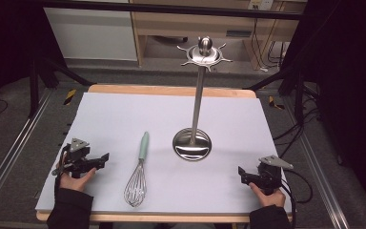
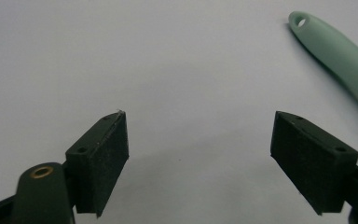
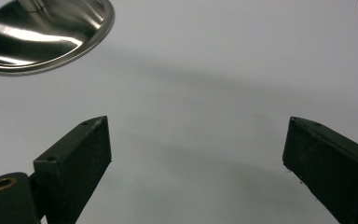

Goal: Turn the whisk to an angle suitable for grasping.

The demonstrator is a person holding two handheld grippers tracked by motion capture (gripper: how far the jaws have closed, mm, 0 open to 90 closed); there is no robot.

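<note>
Both claws spread and empty: my left claw (image 1: 106,157) sits near the whisk (image 1: 139,174), which lies flat mid-desk, handle pointing away. Looks like the approach step; next I'd slide onto that green handle (image 2: 340,51), beside the stand (image 1: 193,143).

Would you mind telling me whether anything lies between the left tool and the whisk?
Nothing visible does. The left tool stands open over bare white tabletop, and the whisk lies just to its right, with only clear surface between them. The metal stand sits beyond the whisk.
</note>
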